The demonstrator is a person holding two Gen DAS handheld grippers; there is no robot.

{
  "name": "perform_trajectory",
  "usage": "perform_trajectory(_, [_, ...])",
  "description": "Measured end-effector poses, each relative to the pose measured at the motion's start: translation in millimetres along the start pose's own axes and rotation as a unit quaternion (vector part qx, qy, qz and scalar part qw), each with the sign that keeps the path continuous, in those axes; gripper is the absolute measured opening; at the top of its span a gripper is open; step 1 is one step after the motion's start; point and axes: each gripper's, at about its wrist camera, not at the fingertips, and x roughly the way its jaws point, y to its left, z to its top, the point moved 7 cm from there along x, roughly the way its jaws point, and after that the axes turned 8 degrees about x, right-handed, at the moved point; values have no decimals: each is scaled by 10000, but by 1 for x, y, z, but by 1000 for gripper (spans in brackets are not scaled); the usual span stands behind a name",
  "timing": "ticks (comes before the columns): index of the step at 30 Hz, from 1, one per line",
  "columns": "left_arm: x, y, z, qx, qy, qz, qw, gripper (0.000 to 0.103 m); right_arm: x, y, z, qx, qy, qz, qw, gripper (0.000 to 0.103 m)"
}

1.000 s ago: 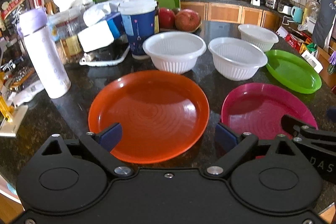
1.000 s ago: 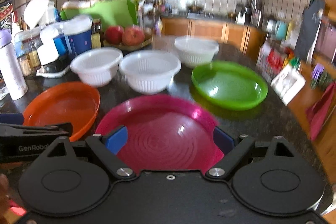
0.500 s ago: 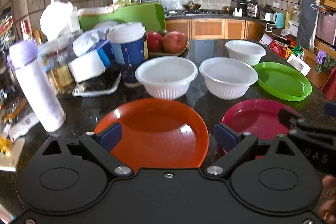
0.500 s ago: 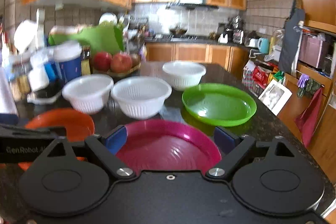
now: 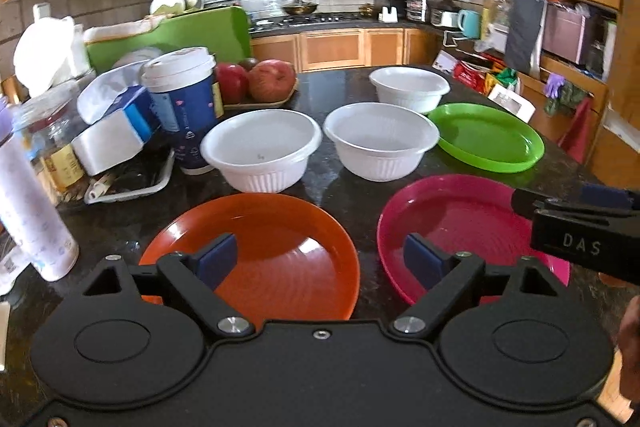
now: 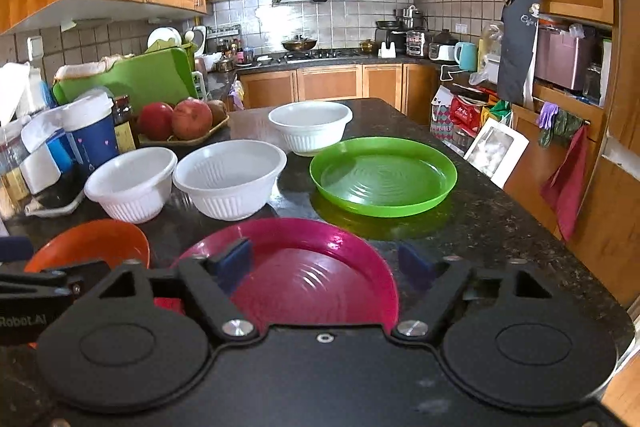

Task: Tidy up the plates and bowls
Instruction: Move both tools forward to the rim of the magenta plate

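Here, the dark stone desk (image 6: 500, 211) holds three plates and three white bowls. The orange plate (image 5: 276, 247) lies near the front edge, on the left. The pink plate (image 6: 304, 267) lies just beside it, also near the front edge. The green plate (image 6: 384, 175) sits further back, toward the right edge. Two white bowls stand side by side behind the front plates: the left bowl (image 5: 260, 155) and the middle bowl (image 5: 380, 143). The far bowl (image 6: 310, 125) stands close to the back edge, just behind the green plate.

The left tongs (image 5: 320, 259) hang over the near side of the orange plate. Their jaws are apart and are closing a little, and nothing is pinched between them. The right tongs (image 6: 328, 263) hang over the near side of the pink plate. Their jaws are apart too and are closing, with nothing pinched.

At the left edge stand a blue paper cup (image 5: 184, 107) with a white lid and a tray of red apples (image 6: 176, 121).
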Motion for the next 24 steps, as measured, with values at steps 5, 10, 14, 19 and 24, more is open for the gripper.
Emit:
perform_trajectory(5, [-2,-9,0,77,-36,-151,9999,86,4,-13,-4,274,306,47,9991,76])
perform_trajectory(10, [7,-21,3,18,110,-359,9993,84,7,-27,-2,212,281,78,9994,75])
perform_trajectory(14, [13,-35,8,-135,175,-252,9994,78,11,-41,9,-128,77,129,9998,75])
perform_trajectory(19, [18,-59,20,-319,227,-15,9992,78,23,-65,24,-314,229,513,9979,75])
perform_trajectory(24, [29,-69,20,-704,446,357,9959,78,44,-77,26,-534,727,1073,9901,57])
